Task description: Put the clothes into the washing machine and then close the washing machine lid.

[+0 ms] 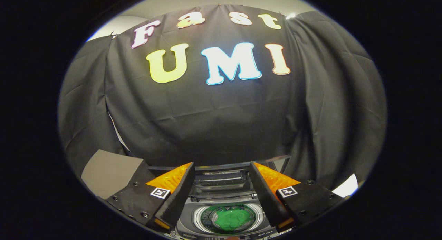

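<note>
The top-loading washing machine (pixel 188 217) sits below me, and I look down on it between my fingers. Its round drum opening (pixel 199 217) is uncovered, and a green garment (pixel 232 219) lies inside the drum. The lid (pixel 221 180) is folded up at the back of the machine, just behind the opening. My gripper (pixel 221 165) hovers above the machine, open, with nothing between its fingers. The fingertips reach past the raised lid toward the black cloth wall.
The black cloth wall (pixel 221 122) hangs close behind the machine. A grey flat panel (pixel 110 172) stands to the left of my left finger. A white patch (pixel 346 186) shows low on the right, beyond my right finger.
</note>
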